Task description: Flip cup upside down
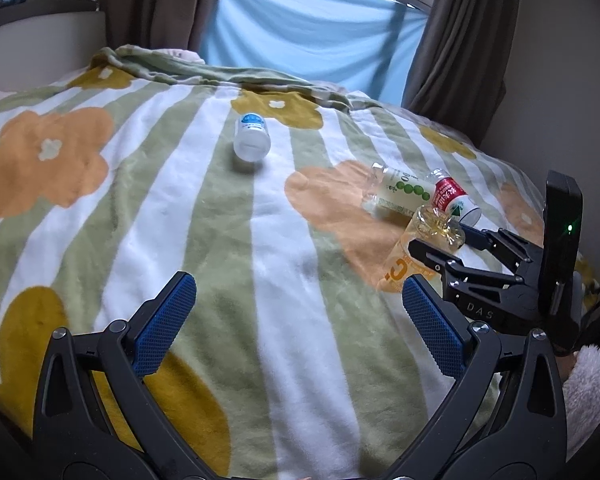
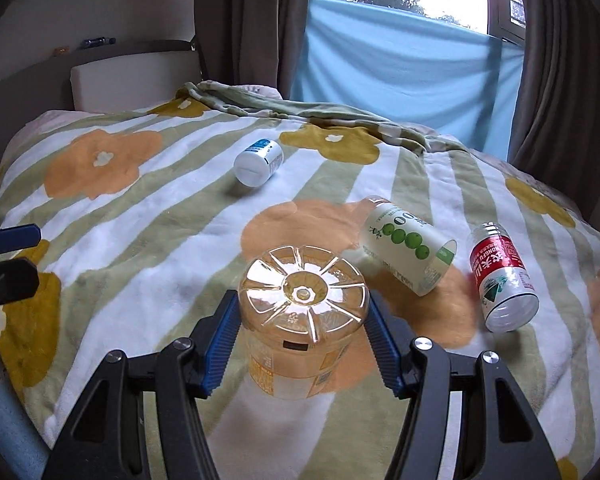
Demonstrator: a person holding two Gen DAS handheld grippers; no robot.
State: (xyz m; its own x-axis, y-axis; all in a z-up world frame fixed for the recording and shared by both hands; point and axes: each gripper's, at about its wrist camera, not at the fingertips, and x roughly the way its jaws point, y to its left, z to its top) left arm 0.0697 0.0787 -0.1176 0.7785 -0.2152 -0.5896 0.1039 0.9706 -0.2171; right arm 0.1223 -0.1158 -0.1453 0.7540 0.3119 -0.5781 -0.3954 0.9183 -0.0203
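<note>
Currently the right tool [image 2: 302,330] pinches the orange-tinted clear cup [image 2: 302,312] between its two blue ribbed pads [image 2: 220,344], one pad on each side of the cup wall, in the lower centre of the right wrist frame. The cup's ribbed base faces up toward the camera and its printed band sits below the pads; whether its rim touches the blanket [image 2: 140,240] cannot be told from this view. In the left wrist frame the same cup [image 1: 428,248] appears at centre right, tilted, held by the right tool [image 1: 440,252], with the black tool body extending toward the right edge. The left tool [image 1: 296,320] occupies the lower part of the left wrist frame with its blue pads spread wide apart and nothing between them, above the flower-patterned, green-and-white striped blanket on the bed. Three other containers lie on their sides on the blanket. A white bottle with a blue label [image 2: 260,162] lies in the upper centre of the right wrist frame, well apart from the cup. A pale cup with green dots [image 2: 408,246] lies just right of centre, near the held cup. A red-and-white labelled cup [image 2: 502,280] lies further right, beside the green-dotted one. A blue cloth [image 2: 400,68] hangs between brown curtains [image 2: 252,28] in the upper part of the frame.
</note>
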